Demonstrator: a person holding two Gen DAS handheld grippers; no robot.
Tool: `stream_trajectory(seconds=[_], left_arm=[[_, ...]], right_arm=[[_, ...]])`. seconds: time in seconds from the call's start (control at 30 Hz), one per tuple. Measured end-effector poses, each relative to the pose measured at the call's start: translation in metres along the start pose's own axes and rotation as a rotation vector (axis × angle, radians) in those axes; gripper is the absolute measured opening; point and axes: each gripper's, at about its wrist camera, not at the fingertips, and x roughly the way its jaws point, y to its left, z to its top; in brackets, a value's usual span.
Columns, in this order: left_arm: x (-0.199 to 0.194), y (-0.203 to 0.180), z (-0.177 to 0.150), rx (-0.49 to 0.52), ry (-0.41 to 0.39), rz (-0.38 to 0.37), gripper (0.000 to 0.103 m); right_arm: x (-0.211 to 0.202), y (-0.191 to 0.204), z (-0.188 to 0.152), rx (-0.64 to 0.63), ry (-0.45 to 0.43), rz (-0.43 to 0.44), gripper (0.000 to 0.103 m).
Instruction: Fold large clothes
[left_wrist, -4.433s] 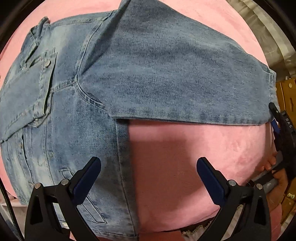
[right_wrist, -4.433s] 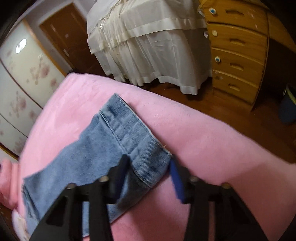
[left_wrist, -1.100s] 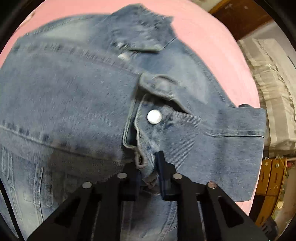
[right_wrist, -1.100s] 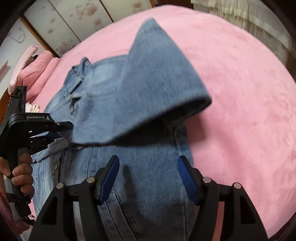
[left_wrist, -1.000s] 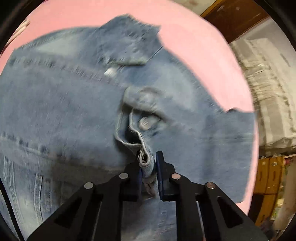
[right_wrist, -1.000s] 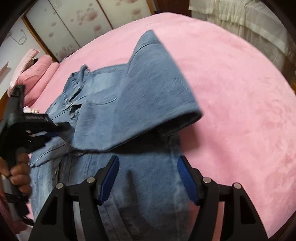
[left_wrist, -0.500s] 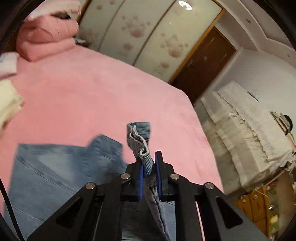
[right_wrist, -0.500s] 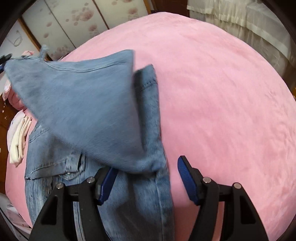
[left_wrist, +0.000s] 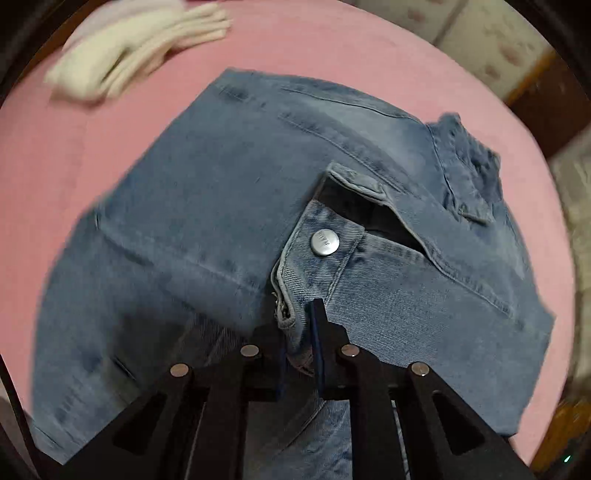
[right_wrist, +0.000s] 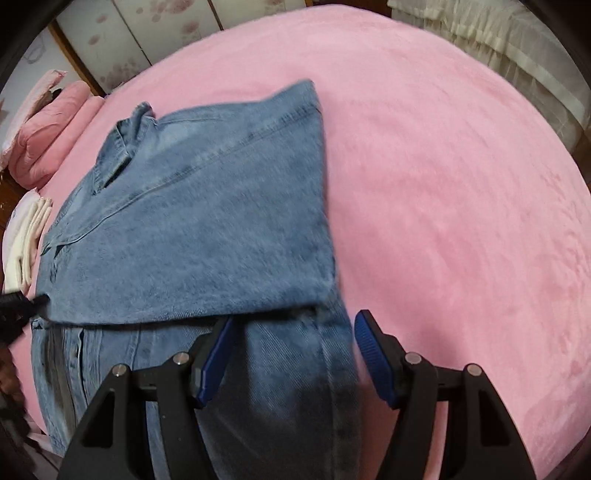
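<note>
The jacket (left_wrist: 229, 206) hides its own lower layers, and its near part runs off the bottom edge behind the black gripper arms. In the right wrist view the left gripper (right_wrist: 16, 306) is cut off at the left edge, so only a dark bit shows. The white folded cloths (left_wrist: 140, 40), far left, are blurred. The small writing on the metal button (left_wrist: 324, 242) is too tiny to read.
</note>
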Motion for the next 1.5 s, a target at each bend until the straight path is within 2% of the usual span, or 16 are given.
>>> stream_trajectory(seconds=[0.1,0.17,0.27,0.33,0.4,0.57,0.7,0.77,0.87,0.9,1.0,1.1,1.27,1.33,1.43,1.5], left_arm=[[0.002,-0.001,0.004,-0.025,0.011,0.036,0.024],[0.002,-0.009,0.013,0.005,0.030,0.154,0.041],[-0.015,-0.011,0.023,0.035,-0.042,0.209,0.045],[-0.034,-0.021,0.025,0.052,-0.095,0.138,0.050],[-0.042,-0.034,0.019,0.093,-0.079,0.020,0.051],[-0.005,-0.086,-0.007,0.116,0.169,-0.242,0.047],[0.029,-0.110,-0.032,0.092,0.323,-0.261,0.038],[0.040,-0.114,-0.042,0.104,0.338,-0.239,0.038],[0.043,-0.097,-0.044,0.138,0.284,-0.190,0.036],[0.043,-0.090,-0.044,0.144,0.269,-0.176,0.029],[0.042,-0.056,-0.027,0.128,0.214,-0.102,0.013],[0.045,-0.034,-0.011,0.113,0.166,-0.037,0.005],[0.040,-0.038,-0.013,0.098,0.156,-0.054,0.005],[0.035,-0.061,-0.023,0.146,0.163,-0.137,0.005],[0.042,-0.096,-0.034,0.146,0.259,-0.326,0.009],[0.057,-0.126,-0.039,0.163,0.318,-0.379,0.010]], right_arm=[[-0.008,-0.006,-0.005,0.019,0.003,0.017,0.065],[-0.018,-0.006,-0.007,0.031,-0.014,0.016,0.065],[-0.041,-0.005,-0.006,0.081,-0.097,0.046,0.056],[-0.051,-0.002,-0.002,0.129,-0.150,0.121,0.026],[-0.046,0.005,0.003,0.192,-0.140,0.246,0.005],[-0.003,0.059,0.010,0.283,-0.003,0.545,0.001],[0.023,0.097,0.008,0.276,0.109,0.637,0.001],[0.032,0.104,0.009,0.239,0.125,0.604,0.001],[0.042,0.087,0.006,0.170,0.156,0.384,0.000],[0.041,0.071,0.005,0.169,0.144,0.374,0.000],[0.023,0.006,-0.003,0.186,0.030,0.164,0.000],[0.016,-0.034,-0.005,0.266,0.022,0.208,0.000],[-0.008,0.026,0.008,0.045,-0.108,-0.071,0.000],[-0.011,0.039,0.009,0.084,-0.145,0.081,0.000],[0.024,0.070,0.006,0.267,-0.008,0.438,0.000],[0.048,0.090,0.002,0.333,0.095,0.555,0.000]])
